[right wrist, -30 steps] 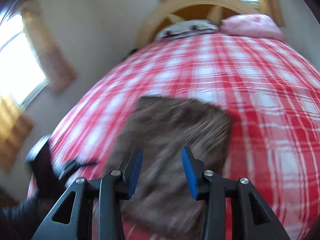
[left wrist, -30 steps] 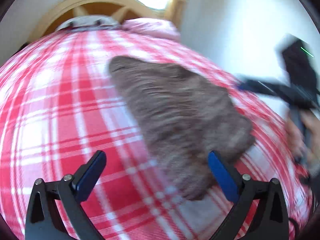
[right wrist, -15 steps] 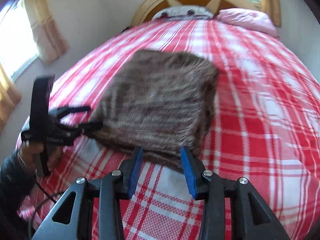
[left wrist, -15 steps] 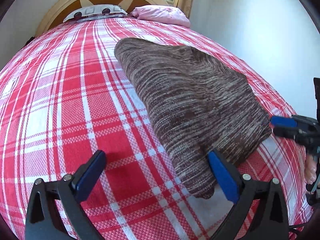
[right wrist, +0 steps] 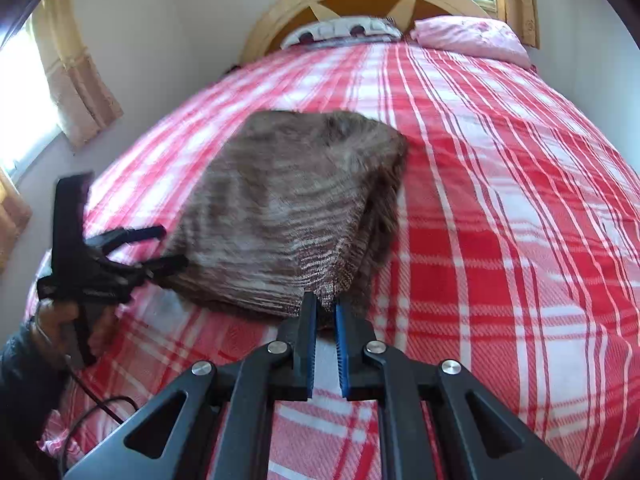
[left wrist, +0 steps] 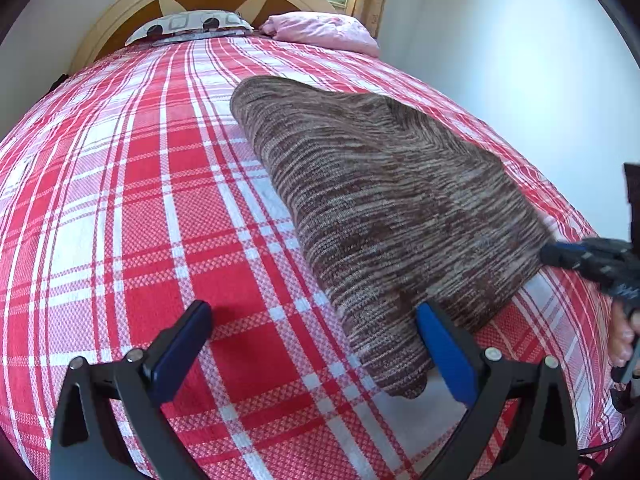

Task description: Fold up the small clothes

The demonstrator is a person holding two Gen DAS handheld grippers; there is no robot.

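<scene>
Two grippers, right gripper (right wrist: 325, 304) pinching brown garment (right wrist: 288, 208)

Your brown-and-cream striped knit garment (right wrist: 288, 212) lies folded on the bed, its near corner lifted and pinched between your right jaws, its other near corner between your wide left jaws.

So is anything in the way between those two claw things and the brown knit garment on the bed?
Nothing visible. The right gripper is pinching the brown knit garment at its near corner; the left gripper stands open at another corner.
</scene>
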